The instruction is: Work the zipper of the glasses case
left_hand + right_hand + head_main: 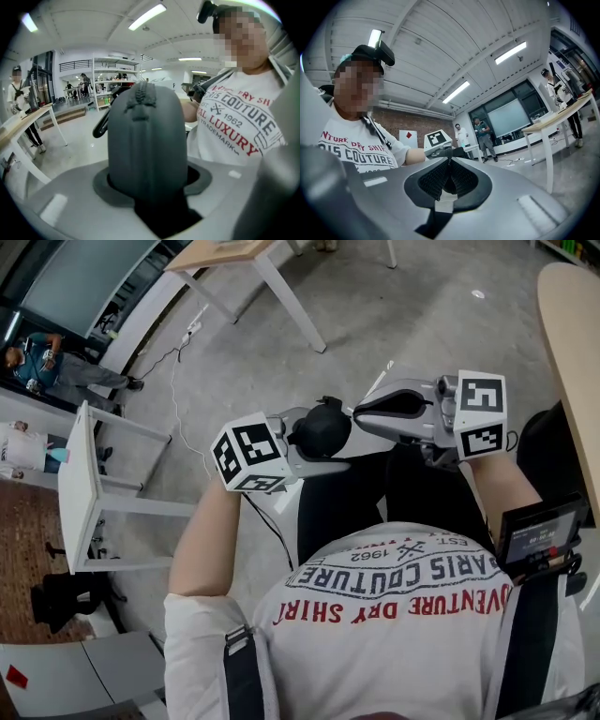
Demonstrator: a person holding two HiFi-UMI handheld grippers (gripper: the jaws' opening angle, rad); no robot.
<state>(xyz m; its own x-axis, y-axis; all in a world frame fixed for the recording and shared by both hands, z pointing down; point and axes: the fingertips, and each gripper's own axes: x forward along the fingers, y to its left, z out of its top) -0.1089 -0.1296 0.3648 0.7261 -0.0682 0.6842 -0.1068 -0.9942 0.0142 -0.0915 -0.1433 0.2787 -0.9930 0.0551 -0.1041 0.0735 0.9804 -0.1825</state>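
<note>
While the left gripper [321, 442] is clamping the glasses case [145, 145] in mid-air, the right gripper [355, 413] is pinching what looks like its zipper pull [449, 158] — both are hovering over the person's lap, above the grey floor [375, 306].

The person's bare left forearm [202, 540] and right forearm [502, 488] reach forward from the chest, holding both tools level in front of the lap. The left tool [330, 442] points inward, its jaws clamped on the case [319, 427]. The right tool [358, 413] faces it, jaw tips together beside the case. Whether they pinch anything cannot be told.
</note>
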